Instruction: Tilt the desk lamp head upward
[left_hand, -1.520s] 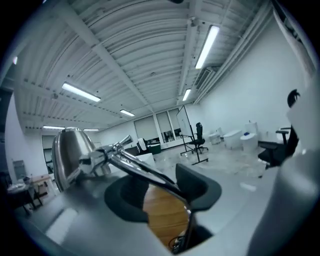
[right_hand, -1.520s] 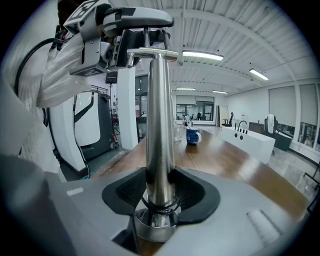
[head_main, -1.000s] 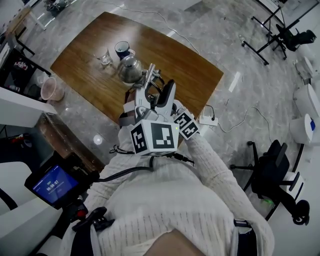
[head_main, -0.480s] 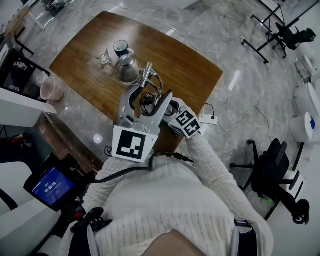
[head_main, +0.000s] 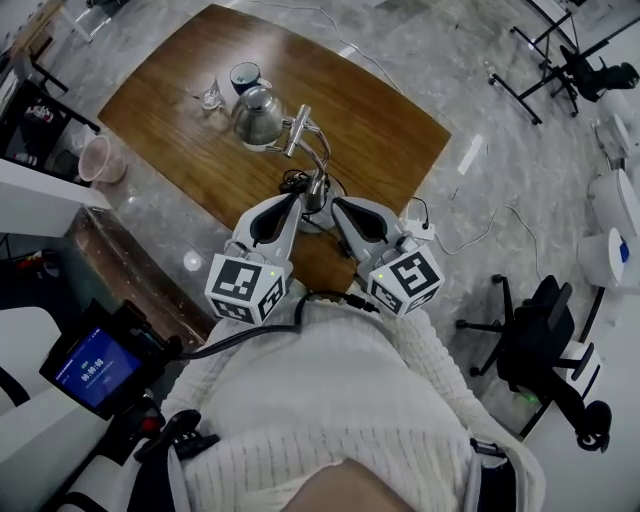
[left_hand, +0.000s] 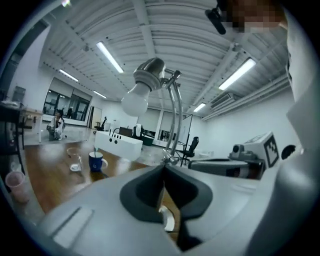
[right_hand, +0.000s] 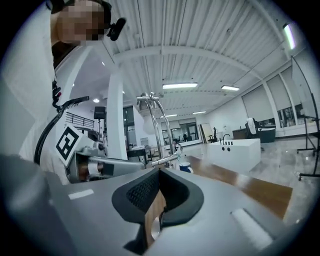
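Note:
The desk lamp stands on the wooden table (head_main: 390, 125). Its metal head (head_main: 256, 116) hangs from a curved arm (head_main: 318, 150) over the base (head_main: 316, 216). My left gripper (head_main: 294, 197) and right gripper (head_main: 334, 203) point at the base from either side, close to the stem and apart from it. Both have just been closing and are shut with nothing between them. In the left gripper view the head and white bulb (left_hand: 134, 101) hang above my left gripper (left_hand: 164, 168). In the right gripper view the lamp arm (right_hand: 156, 125) rises beyond my right gripper (right_hand: 159, 170).
A blue mug (head_main: 245, 77) and a small glass (head_main: 210, 97) stand beyond the lamp head. A pink cup (head_main: 100, 157) sits left of the table. A power strip (head_main: 417, 228) with cables lies on the floor, with an office chair (head_main: 540, 340) at the right.
The two grippers, bunched together with jaws open before, have parted to left and right of the lamp base and both have shut. The lamp has not moved.

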